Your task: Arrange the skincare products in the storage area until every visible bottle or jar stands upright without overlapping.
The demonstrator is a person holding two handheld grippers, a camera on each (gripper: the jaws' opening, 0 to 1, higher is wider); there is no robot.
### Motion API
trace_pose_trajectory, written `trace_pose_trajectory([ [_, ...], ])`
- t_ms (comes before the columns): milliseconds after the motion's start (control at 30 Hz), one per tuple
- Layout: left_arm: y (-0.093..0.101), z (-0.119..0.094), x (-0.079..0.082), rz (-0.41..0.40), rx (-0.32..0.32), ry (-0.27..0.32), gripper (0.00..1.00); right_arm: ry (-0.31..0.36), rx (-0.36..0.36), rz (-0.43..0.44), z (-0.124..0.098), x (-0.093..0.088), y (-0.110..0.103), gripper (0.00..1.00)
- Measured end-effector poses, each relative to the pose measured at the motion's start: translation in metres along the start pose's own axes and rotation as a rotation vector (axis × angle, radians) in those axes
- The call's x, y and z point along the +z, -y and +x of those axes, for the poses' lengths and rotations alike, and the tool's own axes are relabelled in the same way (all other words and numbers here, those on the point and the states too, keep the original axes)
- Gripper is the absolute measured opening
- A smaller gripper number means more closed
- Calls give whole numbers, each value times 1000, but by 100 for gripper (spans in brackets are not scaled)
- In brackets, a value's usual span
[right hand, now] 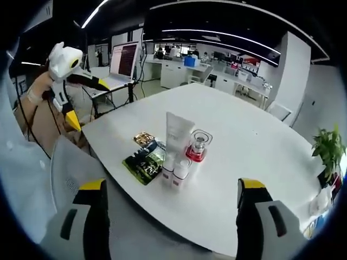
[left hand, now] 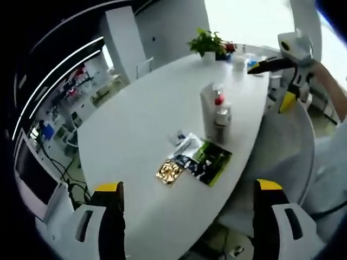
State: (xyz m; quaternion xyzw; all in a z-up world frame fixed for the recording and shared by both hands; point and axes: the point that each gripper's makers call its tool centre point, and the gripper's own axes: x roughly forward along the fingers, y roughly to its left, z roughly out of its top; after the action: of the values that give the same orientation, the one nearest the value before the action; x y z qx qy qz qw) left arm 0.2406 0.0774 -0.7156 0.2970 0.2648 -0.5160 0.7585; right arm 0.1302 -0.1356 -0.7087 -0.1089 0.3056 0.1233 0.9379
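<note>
Both grippers are held back from the white table (right hand: 260,162), jaws spread and empty, presumably so the layout can be surveyed before anything is touched. Straight ahead of the right gripper (right hand: 171,216), a white tube (right hand: 178,135), a red-collared jar (right hand: 197,146) and two small bottles (right hand: 174,174) are grouped upright, touching; flat sachets (right hand: 143,157) lie just left of them. From the left gripper (left hand: 190,222), the same cluster (left hand: 217,111) is seen ahead, the sachets nearer. An open office is seen behind, with a potted plant (left hand: 207,42) at the table's far end.
</note>
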Motion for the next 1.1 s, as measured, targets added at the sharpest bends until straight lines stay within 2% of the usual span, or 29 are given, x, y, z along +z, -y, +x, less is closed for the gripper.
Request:
trace_pose_trajectory([
  [333,3,3,0,-12,-4,-8,97,0,17,7,4,-8,7,99],
  [867,0,20,9,-23,-34,3,97,-1,27,12,21,-8,24,99],
  [1100,1,30,8,-23,-63,-9,96,-7,-17,11,24,-10,32,96],
])
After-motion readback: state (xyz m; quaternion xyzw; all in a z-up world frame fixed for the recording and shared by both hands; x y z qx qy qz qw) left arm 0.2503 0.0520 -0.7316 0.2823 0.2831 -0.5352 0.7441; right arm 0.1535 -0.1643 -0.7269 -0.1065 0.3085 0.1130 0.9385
